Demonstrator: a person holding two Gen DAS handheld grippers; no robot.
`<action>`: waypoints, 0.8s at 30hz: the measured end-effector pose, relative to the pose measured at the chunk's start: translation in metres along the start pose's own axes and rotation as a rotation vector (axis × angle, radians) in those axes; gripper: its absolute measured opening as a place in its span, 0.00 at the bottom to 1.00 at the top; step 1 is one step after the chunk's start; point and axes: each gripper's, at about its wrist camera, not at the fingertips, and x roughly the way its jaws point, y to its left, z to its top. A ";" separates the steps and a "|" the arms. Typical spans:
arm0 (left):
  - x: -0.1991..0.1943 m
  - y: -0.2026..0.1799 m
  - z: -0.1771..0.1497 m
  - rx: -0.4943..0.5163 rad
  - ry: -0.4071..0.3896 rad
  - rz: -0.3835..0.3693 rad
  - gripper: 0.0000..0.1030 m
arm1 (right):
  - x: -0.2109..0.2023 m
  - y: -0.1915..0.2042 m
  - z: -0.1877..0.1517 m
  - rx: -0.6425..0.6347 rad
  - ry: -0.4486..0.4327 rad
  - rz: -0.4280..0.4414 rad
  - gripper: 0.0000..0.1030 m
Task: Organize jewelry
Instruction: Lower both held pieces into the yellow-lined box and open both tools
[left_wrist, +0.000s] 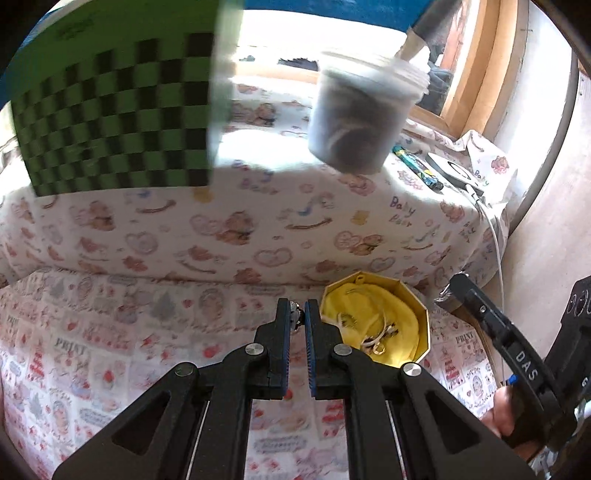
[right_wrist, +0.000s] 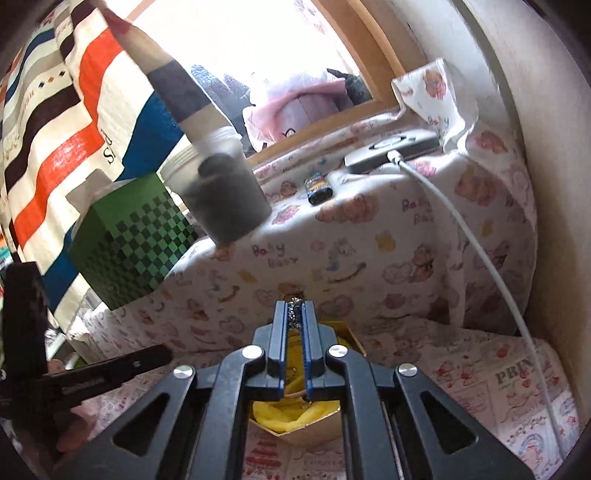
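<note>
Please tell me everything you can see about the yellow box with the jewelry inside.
The yellow box is many-sided, with thin gold-coloured walls, open, no lid in view. It sits on the printed cloth below the raised ledge. A crumpled yellow fabric lining fills it, and several small gold-coloured jewelry pieces lie on it. In the right wrist view, the right hand-held gripper is above it.

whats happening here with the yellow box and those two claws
A person is sorting jewelry with a handheld claw in each hand. The left claw is shut on a small sparkly piece, just left of the open gold box with its yellow lining, where a few rings already lie. The right claw is shut on a glittery piece too, held above the same box. Neither piece has been set down yet.
</note>
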 end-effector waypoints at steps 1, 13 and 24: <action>0.006 -0.002 0.001 -0.004 0.011 -0.014 0.07 | 0.002 -0.002 0.000 0.011 0.008 0.007 0.06; 0.057 -0.046 0.004 0.086 0.084 -0.052 0.07 | 0.010 -0.025 0.001 0.144 0.066 0.094 0.06; 0.068 -0.055 0.004 0.109 0.063 -0.082 0.08 | 0.029 -0.030 -0.005 0.166 0.135 0.088 0.07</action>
